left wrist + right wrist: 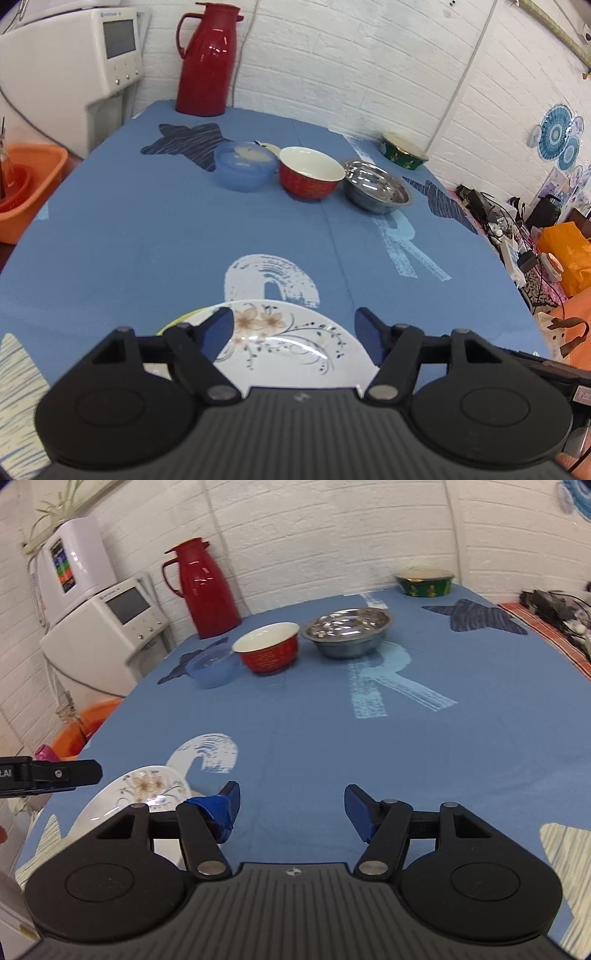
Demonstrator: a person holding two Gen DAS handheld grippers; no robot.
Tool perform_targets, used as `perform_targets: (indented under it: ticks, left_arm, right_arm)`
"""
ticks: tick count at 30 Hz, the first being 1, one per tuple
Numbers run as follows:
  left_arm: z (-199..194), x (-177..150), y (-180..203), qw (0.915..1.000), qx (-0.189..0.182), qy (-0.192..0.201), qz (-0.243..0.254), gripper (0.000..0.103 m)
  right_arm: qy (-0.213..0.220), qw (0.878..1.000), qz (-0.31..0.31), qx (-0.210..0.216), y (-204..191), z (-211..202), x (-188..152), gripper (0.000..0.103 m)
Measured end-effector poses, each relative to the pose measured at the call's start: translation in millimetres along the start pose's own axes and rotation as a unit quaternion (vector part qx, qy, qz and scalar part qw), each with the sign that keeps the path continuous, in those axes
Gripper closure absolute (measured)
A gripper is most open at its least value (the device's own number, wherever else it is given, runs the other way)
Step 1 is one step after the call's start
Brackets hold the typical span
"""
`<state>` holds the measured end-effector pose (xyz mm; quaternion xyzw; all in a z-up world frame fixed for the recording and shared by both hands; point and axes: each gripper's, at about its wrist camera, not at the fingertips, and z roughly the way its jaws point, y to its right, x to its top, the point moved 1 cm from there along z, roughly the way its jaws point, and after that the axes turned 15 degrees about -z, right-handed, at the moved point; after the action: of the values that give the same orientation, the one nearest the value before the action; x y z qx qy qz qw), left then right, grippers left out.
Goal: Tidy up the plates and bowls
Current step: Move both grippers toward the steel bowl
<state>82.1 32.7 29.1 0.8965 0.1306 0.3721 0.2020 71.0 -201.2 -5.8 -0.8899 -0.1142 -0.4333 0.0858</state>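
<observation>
A white plate with a flower pattern (280, 347) lies at the table's near edge, on top of a yellow-green rimmed plate (173, 321). My left gripper (295, 325) is open above the flowered plate, holding nothing. The plate also shows in the right wrist view (136, 794), at the lower left. My right gripper (291, 805) is open and empty over bare cloth, right of the plate. Further back stand a blue plastic bowl (243, 166), a red bowl (310, 173) and a steel bowl (376, 186) in a row.
A red thermos jug (207, 62) stands at the back left. A green patterned bowl (402, 151) sits at the back right corner. White appliances (66, 70) and an orange basin (26, 181) are left of the table. Cables and clutter (517, 236) lie on the right.
</observation>
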Motion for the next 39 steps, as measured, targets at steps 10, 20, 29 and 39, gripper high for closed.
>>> perform_targets:
  ticks: [10, 20, 29, 39]
  left_arm:
    - [15.6, -10.1, 48.8, 0.9996, 0.016, -0.005, 0.023, 0.032]
    - [45.1, 3.5, 74.4, 0.9983, 0.011, -0.019, 0.054, 0.025]
    - [122.9, 61.1, 82.9, 0.9948, -0.003, -0.101, -0.011, 0.025]
    - [224.5, 111.4, 101.7, 0.9841, 0.016, -0.104, -0.143, 0.025]
  right_arm:
    - [0.007, 0.998, 0.059, -0.005, 47.7, -18.5, -18.0, 0.054]
    - [0.004, 0.998, 0.064, 0.015, 76.9, -15.8, -14.8, 0.054]
    - [-0.004, 1.0, 0.012, 0.002, 101.8, 36.6, 44.7, 0.053]
    - [-0.016, 0.999, -0.041, -0.017, 129.8, 125.4, 135.3, 0.053]
